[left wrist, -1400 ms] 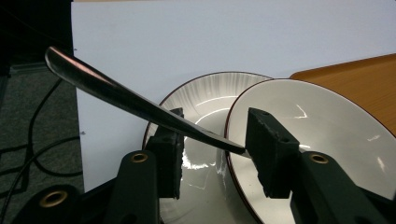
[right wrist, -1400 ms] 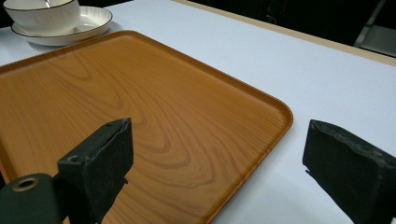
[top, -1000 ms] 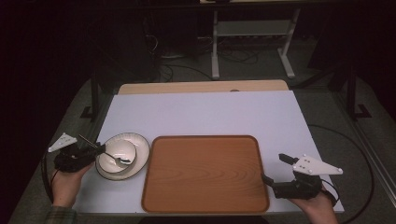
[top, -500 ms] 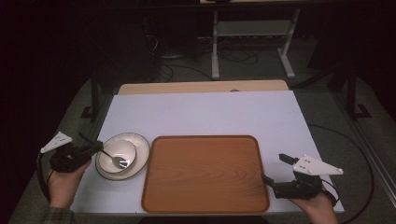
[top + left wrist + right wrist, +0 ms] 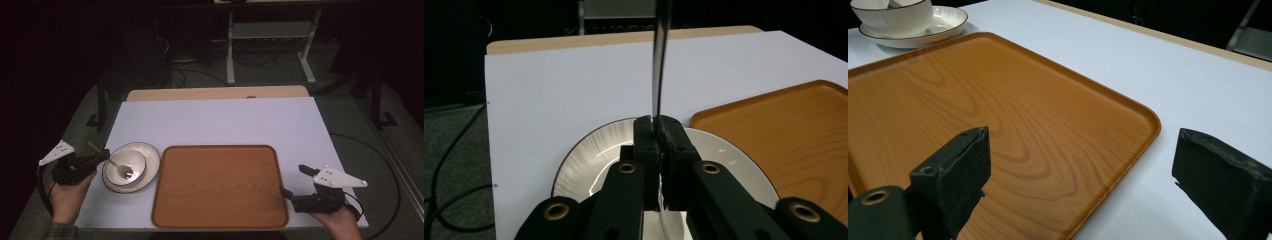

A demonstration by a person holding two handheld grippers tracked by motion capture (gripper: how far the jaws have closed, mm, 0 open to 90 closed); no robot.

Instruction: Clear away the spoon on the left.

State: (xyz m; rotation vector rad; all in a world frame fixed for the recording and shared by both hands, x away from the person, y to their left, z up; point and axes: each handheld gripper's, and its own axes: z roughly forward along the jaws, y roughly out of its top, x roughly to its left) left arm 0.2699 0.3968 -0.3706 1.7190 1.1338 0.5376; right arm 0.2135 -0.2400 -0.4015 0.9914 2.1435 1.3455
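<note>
While two grippers sit at the near table edge, one spoon (image 5: 116, 165) rests with its head in one bowl (image 5: 127, 165).

Nearest, the right gripper (image 5: 297, 181) is held low in the person's right hand (image 5: 336, 220), its jaws spread wide with nothing between them, just off the near right corner of the one wooden tray (image 5: 220, 185), which lies bare. The left gripper (image 5: 100, 156), held in the left hand (image 5: 67, 197), has its jaws pinched tight on the spoon's handle, just beside the rim of the one plate (image 5: 148, 173). That bowl stands on the plate, beyond the jaw tips, with the tray touching or just beside the plate. Farther off, white table (image 5: 220, 122) stretches away.
</note>
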